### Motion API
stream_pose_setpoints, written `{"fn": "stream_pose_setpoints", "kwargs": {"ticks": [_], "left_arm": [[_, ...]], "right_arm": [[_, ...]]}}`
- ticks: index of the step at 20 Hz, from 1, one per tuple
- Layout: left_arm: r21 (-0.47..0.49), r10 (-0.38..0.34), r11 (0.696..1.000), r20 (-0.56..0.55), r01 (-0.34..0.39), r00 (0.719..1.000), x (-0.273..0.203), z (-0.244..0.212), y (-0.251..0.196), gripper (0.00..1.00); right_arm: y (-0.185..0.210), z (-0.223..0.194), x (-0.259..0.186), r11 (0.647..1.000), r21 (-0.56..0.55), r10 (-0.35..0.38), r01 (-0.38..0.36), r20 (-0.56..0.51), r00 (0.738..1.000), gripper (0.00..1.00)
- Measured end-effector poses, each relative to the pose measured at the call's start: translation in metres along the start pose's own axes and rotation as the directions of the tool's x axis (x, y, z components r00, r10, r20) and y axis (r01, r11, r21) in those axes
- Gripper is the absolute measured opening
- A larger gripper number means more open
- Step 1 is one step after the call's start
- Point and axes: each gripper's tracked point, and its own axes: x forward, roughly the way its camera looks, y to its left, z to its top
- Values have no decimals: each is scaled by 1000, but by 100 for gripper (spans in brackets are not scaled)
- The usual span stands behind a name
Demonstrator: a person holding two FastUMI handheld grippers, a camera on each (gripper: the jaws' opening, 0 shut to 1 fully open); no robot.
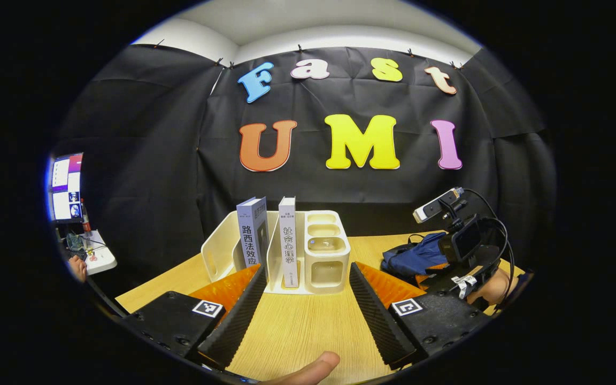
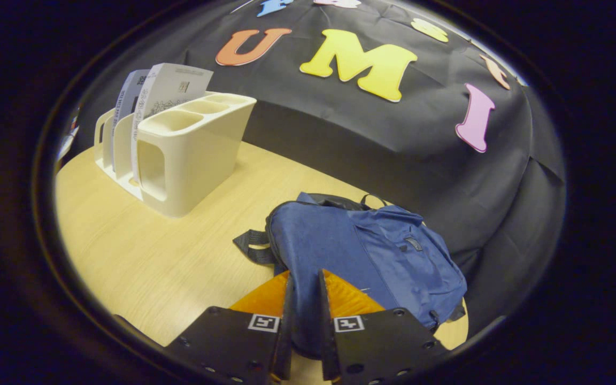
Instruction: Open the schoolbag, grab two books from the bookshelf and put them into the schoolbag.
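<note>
The soft blue fabric schoolbag (image 2: 372, 251) lies slumped flat near the back edge of the light wooden bench (image 2: 142, 256). The right hand-held gripper (image 2: 303, 299) is clamped on its near fabric edge. The left hand-held gripper (image 1: 303, 299) gapes wide, facing the cream plastic bookshelf (image 1: 286, 251) with two upright books (image 1: 270, 235) mid-bench.

Even, bright overhead light; sharp focus, edges fisheye-bent.
</note>
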Motion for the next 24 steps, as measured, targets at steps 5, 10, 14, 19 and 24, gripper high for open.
{"fn": "stream_pose_setpoints", "kwargs": {"ticks": [5,10,14,19,24], "left_arm": [[-6,7,1000,-1,-7,1000,0,-1,2,98],[-22,4,1000,-12,-4,1000,4,-4,2,99],[-4,7,1000,-21,-7,1000,7,-8,1,99],[-38,19,999,-13,-19,1000,13,-4,-2,99],[-36,17,999,-8,-17,1000,32,18,-2,99]], "right_arm": [[-5,0,-1,999,26,23,-22,-45,999,5],[-33,29,-22,999,30,16,-16,-8,1000,1],[-79,68,-43,1000,19,-16,15,66,998,0],[-128,94,-55,999,32,-36,33,114,993,0],[-157,108,-63,999,36,-46,41,142,989,0]]}}
